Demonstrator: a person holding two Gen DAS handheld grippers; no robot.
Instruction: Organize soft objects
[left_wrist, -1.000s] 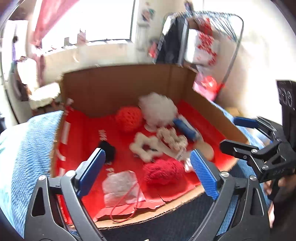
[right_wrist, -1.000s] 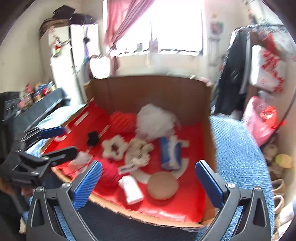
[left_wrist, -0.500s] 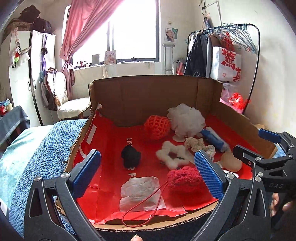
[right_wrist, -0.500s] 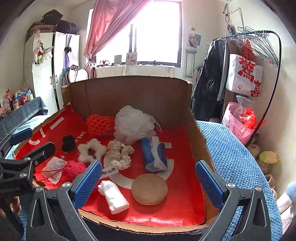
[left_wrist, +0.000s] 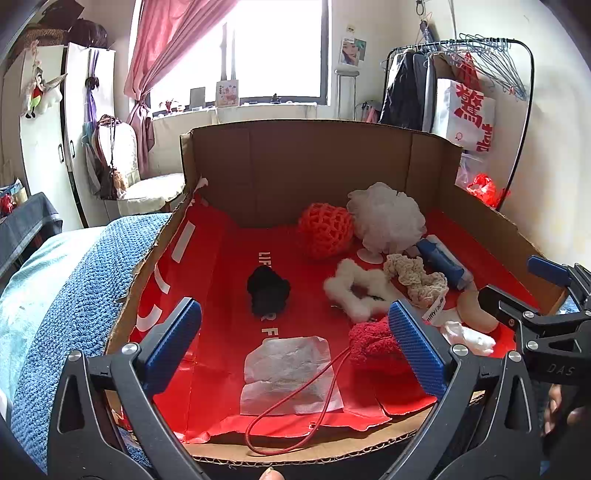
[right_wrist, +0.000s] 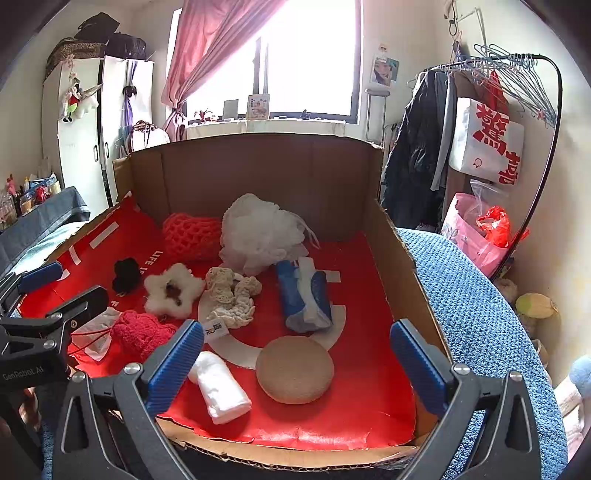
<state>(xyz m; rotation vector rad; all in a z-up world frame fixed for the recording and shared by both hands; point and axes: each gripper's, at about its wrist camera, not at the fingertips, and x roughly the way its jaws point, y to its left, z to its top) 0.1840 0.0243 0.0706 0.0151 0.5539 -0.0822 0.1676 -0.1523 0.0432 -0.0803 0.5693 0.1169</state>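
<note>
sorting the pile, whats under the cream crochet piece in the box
The cream crochet piece lies on a white printed arc of the red liner, with a small label at its near edge. Anything directly beneath it is covered.

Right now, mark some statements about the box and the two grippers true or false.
1. Both grippers, left and right, are open and hold nothing. True.
2. The white mesh puff lies at the near edge of the cardboard box. False: it sits near the back wall.
3. The tan round pad lies in front of the blue and white pack. True.
4. The black scrunchie rests on the red knitted piece. False: they lie apart.
</note>
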